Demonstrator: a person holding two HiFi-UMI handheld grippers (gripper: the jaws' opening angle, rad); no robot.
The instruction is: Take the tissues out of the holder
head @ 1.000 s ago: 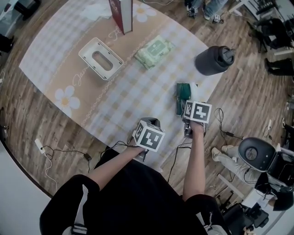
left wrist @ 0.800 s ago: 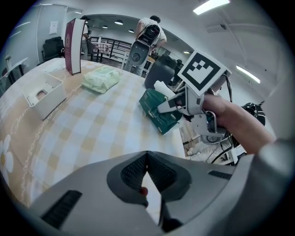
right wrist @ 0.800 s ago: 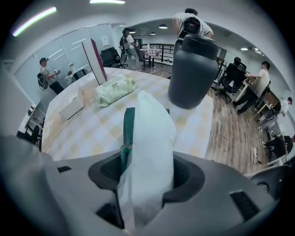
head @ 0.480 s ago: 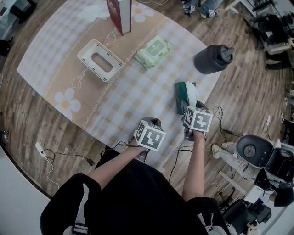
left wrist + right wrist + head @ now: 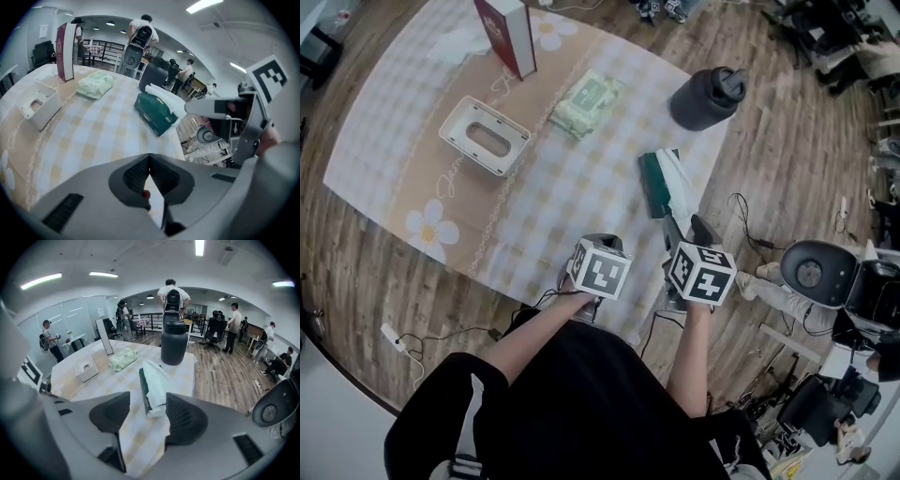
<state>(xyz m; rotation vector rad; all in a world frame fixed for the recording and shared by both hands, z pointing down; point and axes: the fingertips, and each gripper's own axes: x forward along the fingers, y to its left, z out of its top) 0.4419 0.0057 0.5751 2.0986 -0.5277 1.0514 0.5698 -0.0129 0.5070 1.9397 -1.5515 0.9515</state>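
**Tissue pack lies out on the table, right tongs released**

A person stands over a table point(image 5: 534, 220) spread with a checked cloth, holding a gripper in each hand. The green tissue pack point(image 5: 652, 184) lies on its side near the table's right edge, with a white tissue point(image 5: 680, 190) spilling from its top. The white holder point(image 5: 485, 137) sits well apart from it at the far left, its oval opening facing up. I cannot tell what is inside. A pale green wipes pack point(image 5: 586, 97) lies between the two.

The right gripper point(image 5: 148, 401) hangs just short of the pack. Its jaws have just been opening and stand wide. The tissue's loose end shows in the gap beside one pad but is not pinched. The left gripper point(image 5: 149, 157) is clenched, its pads meeting at the tips, and it appears to hold nothing.

The pack looks to be already out of the holder, so this seems to be the letting-go at the end. The next move calls for drawing the right gripper clear without snagging the loose tissue, since a snag could drag the light pack toward the table's edge.
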